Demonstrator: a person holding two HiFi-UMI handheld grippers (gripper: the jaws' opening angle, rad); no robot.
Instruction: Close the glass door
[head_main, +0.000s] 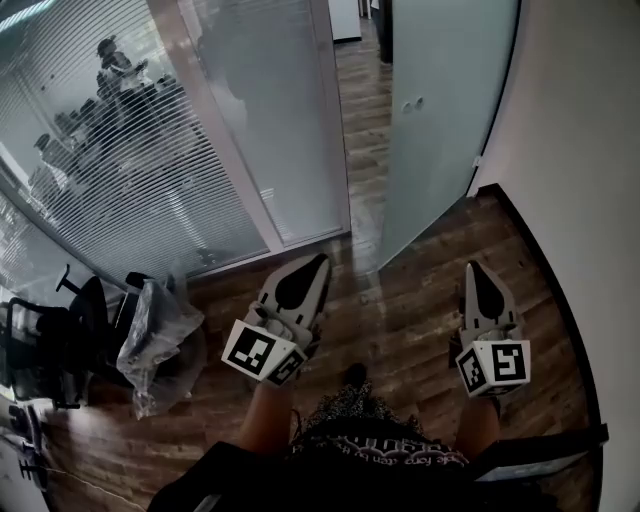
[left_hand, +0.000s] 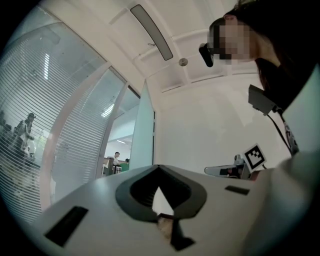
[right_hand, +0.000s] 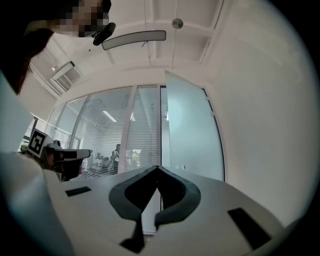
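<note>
Head view: two hand-held grippers are pointed across a wooden floor (head_main: 400, 320) toward an open doorway. The frosted glass door (head_main: 440, 110) is seen standing ajar ahead, swung toward the white wall (head_main: 580, 150) on the right, with its lower edge set on the floor line beyond and between the two grippers. Neither gripper is in contact with it. The left gripper (head_main: 322, 258) is held nearer the glass partition (head_main: 150, 150), which is lined with horizontal blinds and through which figures are dimly made out. The right gripper (head_main: 473, 266) is held nearer the wall.

In the left gripper view, the jaws of the left gripper (left_hand: 158, 167) are shown drawn together at the tips, with nothing caught between them. In the right gripper view, the right gripper (right_hand: 158, 168) is likewise shown closed and empty, with the door (right_hand: 192, 135) framed directly beyond it.

A black office chair (head_main: 40, 350) and a plastic-wrapped bundle (head_main: 155, 345) are placed beside the partition at lower left.
</note>
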